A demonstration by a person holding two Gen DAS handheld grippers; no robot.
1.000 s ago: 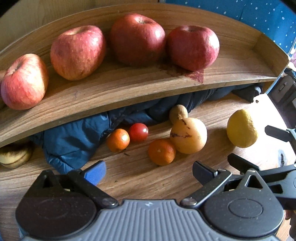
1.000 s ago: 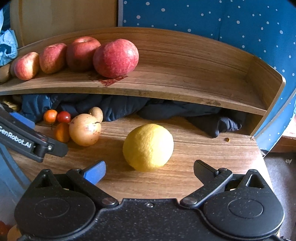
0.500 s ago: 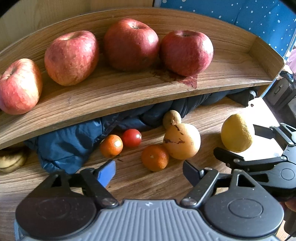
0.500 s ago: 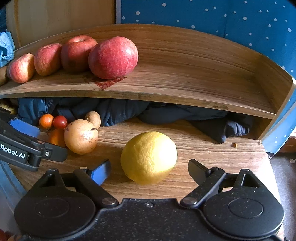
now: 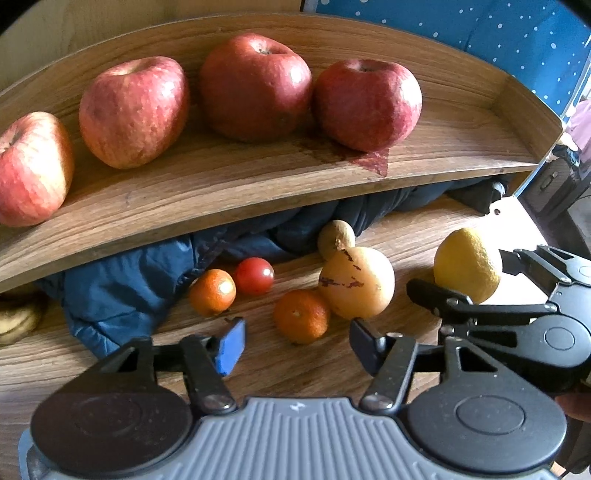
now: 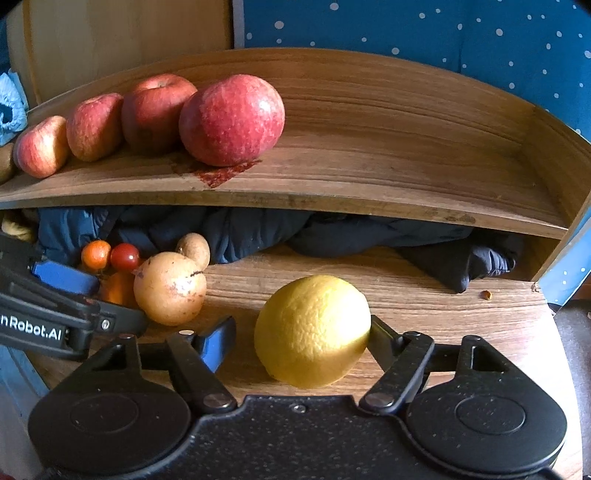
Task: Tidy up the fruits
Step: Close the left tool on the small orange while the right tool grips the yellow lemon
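My right tongs (image 6: 299,341) sit wide around the lemon (image 6: 312,330) on the table (image 6: 443,306), right finger touching, not clamped. Left tongs (image 5: 295,341) gape empty, small orange (image 5: 301,315) at 12 o'clock. Four apples (image 6: 231,118) fill the shelf's (image 6: 406,162) left, so the free right side suits the lemon, I'd say.

Beneath the wooden shelf (image 6: 369,177) you see a dark blue padded garment (image 5: 125,291) bunched at the back of the counter (image 6: 424,299) — it runs nearly the full width. Note the reddish stain (image 6: 218,175) on the shelf board, and behind it the blue dotted fabric (image 6: 443,33) — beside a pale wood panel (image 6: 129,37).
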